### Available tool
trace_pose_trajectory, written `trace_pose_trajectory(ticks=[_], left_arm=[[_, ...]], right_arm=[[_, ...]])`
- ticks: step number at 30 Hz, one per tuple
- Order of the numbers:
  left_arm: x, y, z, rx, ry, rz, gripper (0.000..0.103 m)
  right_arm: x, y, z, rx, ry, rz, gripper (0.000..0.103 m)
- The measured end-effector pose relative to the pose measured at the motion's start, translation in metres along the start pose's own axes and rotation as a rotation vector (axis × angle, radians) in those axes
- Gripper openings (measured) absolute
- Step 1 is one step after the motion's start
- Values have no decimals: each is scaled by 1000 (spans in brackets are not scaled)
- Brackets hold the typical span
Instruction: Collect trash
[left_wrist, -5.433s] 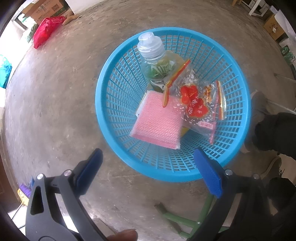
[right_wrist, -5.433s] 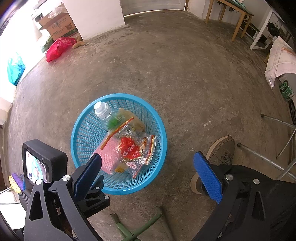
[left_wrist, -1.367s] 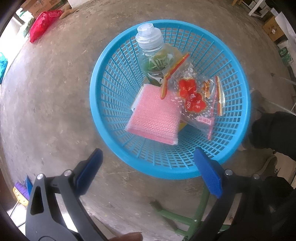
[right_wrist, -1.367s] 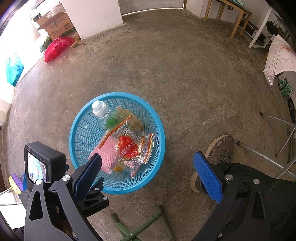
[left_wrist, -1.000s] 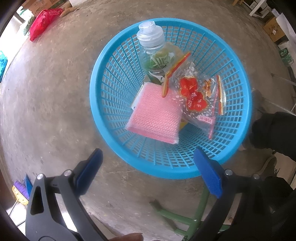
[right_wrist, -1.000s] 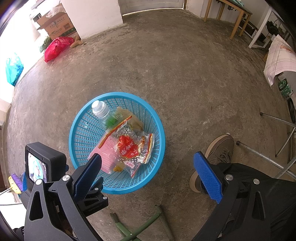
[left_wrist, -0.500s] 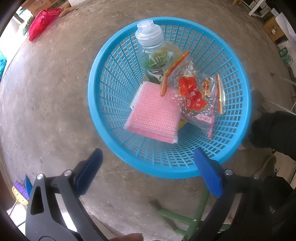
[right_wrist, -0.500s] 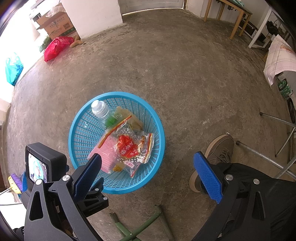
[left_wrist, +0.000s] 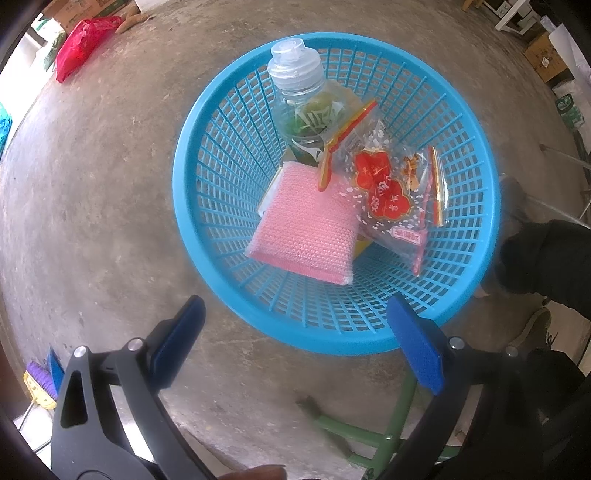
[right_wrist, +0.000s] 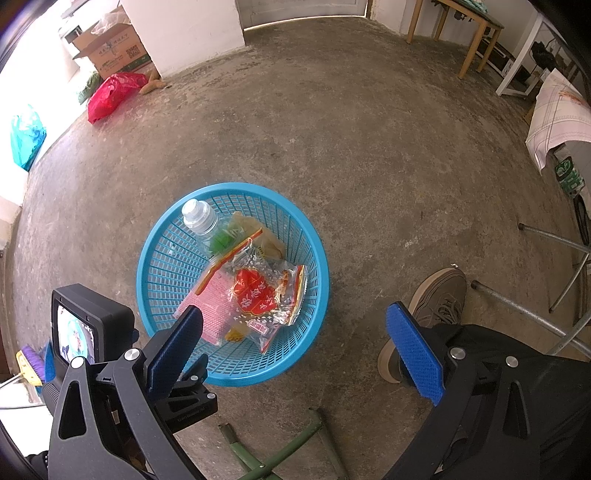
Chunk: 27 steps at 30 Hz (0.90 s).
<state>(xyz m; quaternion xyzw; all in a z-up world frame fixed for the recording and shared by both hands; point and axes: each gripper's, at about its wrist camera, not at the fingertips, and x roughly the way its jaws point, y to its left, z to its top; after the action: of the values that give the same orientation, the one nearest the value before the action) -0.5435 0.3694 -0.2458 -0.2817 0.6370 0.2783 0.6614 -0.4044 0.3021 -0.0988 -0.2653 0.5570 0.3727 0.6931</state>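
Little has changed since the earlier frames — the blue basket (left_wrist: 229, 122) sits on the concrete floor (right_wrist: 369, 147) with the bottle (left_wrist: 295, 81), pink sponge (left_wrist: 303, 229) and snack bag (left_wrist: 388, 192) inside. The left gripper (left_wrist: 295, 339) and right gripper (right_wrist: 295, 347) hover with jaws spread wide — holding nothing.

blue lattice basket (left_wrist: 192, 206); pink sponge (left_wrist: 303, 229); red-printed clear bag (left_wrist: 388, 192)

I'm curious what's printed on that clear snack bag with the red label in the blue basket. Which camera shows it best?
The left wrist view: the snack bag lies large and near the middle, its red label plain to see. The right wrist view shows the same bag smaller and farther off in the blue basket, so the print is harder to read.
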Motion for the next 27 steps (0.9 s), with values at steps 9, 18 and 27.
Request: trace_pose_trajectory(ticks=[9,18,27], left_arm=[[-1,0,1,0,0,-1,95],[-1,0,3,0,2,-4,95],[-1,0,3,1,3,-1,95]], right_arm=[[0,1,0,0,0,-1,97],[0,1,1,0,0,-1,97],[0,1,1,-1,1,-1,97]])
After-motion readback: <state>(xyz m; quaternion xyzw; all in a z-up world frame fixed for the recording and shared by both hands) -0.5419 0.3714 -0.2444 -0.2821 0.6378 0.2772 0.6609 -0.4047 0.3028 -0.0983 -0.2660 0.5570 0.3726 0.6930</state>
